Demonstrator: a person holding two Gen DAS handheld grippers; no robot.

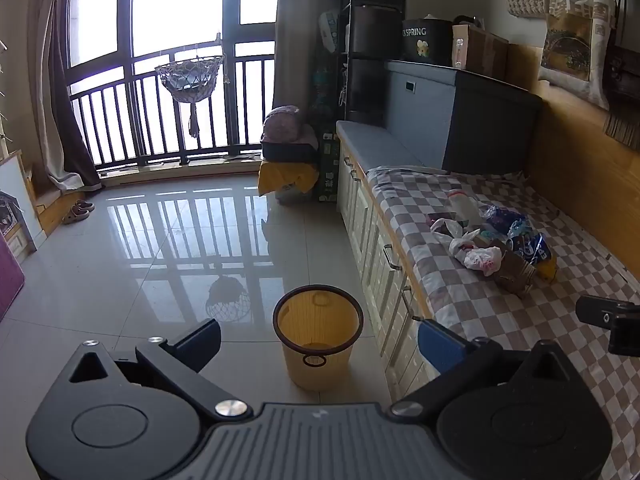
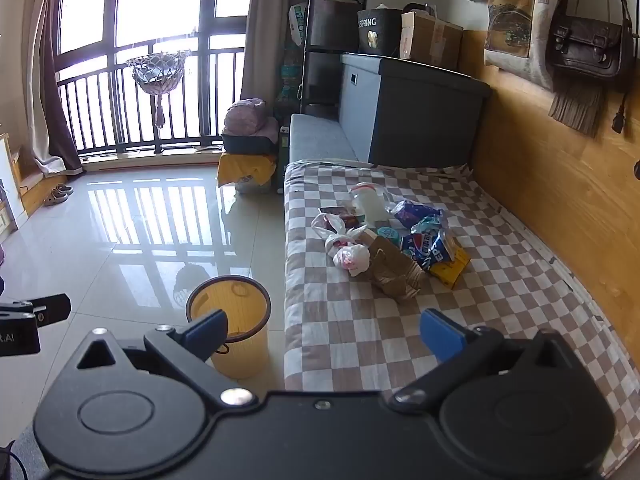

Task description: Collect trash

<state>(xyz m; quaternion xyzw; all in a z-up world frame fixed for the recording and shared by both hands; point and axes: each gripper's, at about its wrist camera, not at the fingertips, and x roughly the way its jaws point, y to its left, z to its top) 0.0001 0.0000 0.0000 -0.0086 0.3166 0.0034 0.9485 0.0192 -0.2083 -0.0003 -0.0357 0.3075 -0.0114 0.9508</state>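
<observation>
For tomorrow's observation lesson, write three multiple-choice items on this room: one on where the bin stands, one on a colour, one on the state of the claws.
1. Where does the waste bin stand?
A. On the floor beside the bench
B. On the checked cloth
C. On the grey storage box

2. What colour is the bin's wall?
A. Green
B. Yellow
C. Red

3. How are the two claws?
A. Both shut on trash
B. One holds a bottle
C. Both open and empty

Answers: 1 A, since it rests on the tiles next to the cloth-covered bench. 2 B, its translucent wall is yellow under a dark rim. 3 C, the left claw and right claw gape with nothing between them; the trash pile lies untouched.
</observation>
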